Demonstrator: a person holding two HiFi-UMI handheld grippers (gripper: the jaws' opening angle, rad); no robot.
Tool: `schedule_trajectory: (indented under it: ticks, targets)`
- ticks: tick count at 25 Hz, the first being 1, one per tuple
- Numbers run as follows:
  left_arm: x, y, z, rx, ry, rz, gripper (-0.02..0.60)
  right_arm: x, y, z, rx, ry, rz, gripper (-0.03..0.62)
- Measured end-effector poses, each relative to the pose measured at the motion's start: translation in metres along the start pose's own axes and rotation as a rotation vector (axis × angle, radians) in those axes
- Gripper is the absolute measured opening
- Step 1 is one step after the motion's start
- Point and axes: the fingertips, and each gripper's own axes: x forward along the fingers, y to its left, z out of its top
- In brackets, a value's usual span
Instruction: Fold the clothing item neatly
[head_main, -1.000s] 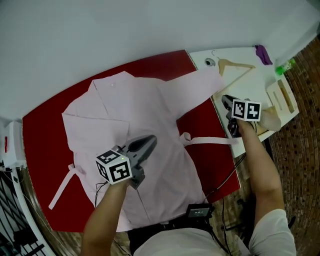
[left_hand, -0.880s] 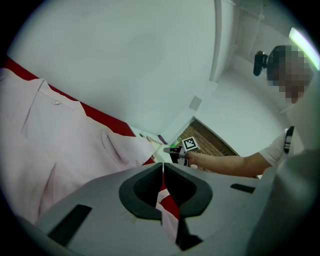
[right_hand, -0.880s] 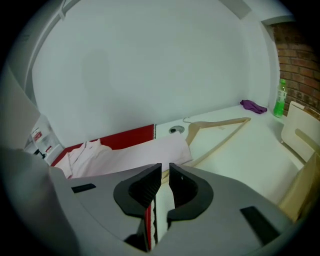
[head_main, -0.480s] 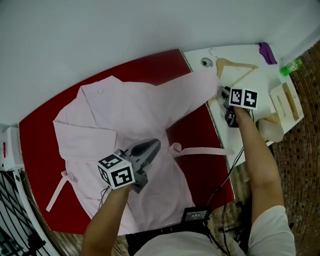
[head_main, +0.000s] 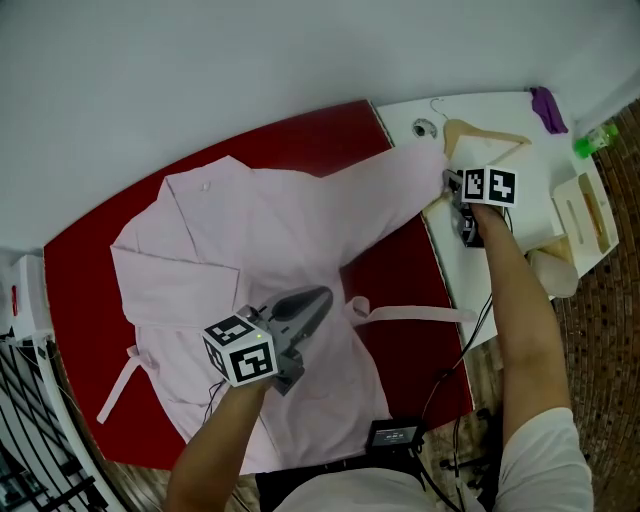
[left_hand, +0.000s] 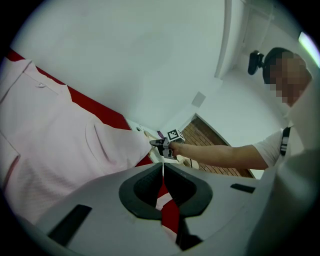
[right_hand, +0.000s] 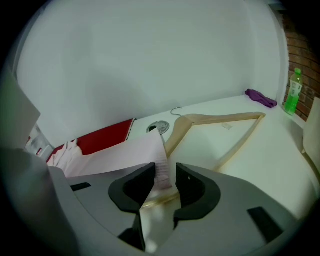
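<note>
1. Beneath the left gripper (head_main: 318, 297), whose jaws were pressed together on nothing, lay the pink garment (head_main: 250, 240). It was spread flat on the red table (head_main: 90, 270), and those jaws hovered above its lower front.
2. Just to the right of those jaws a loose tie strip (head_main: 410, 313) trailed sideways off the waist (a likely thing to snag or drag during a fold).
3. The cloth looked thin, soft and light. It would probably sag, slide on itself and crease rather than hold a shape. Edges seemed the best grips: a cuff, a hem corner or a shoulder seam, not the middle of a panel.
4. The hem lay behind the left jaws, toward the person, and the collar (head_main: 200, 185) lay ahead of them and to the left. So the body's long axis ran diagonally across the table, from hem to collar.
5. Farther off, one sleeve (head_main: 390, 190) stretched away from the body toward the right gripper (head_main: 452, 185). Its jaws had just been opening and stood moderately apart. The cuff (right_hand: 161, 162) hung loosely between them and looked unpinched.
6. Beyond the right jaws a wooden hanger (right_hand: 220, 122) rested on the white side table (right_hand: 260, 150), close to the cuff.
</note>
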Motion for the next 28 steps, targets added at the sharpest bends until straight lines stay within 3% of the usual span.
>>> schedule_trajectory:
  ticks: [10, 17, 24, 28]
  targets:
    - [-0.001, -0.004, -0.004, -0.008, 0.004, -0.014, 0.012, 0.004, 0.011, 0.0, 0.046, 0.03, 0.117, 0.112]
    - [0.0, -0.007, -0.011, -0.017, 0.012, -0.016, 0.012, 0.004, 0.019, -0.005, 0.129, 0.042, 0.182, 0.037]
    - [-0.002, -0.005, -0.007, -0.041, -0.014, -0.012, 0.012, -0.012, 0.033, 0.005, 0.045, -0.041, 0.186, 0.028]
    - [0.002, -0.002, -0.001, -0.062, -0.032, -0.016, 0.012, -0.029, 0.054, 0.022, -0.072, -0.105, 0.188, 0.026]
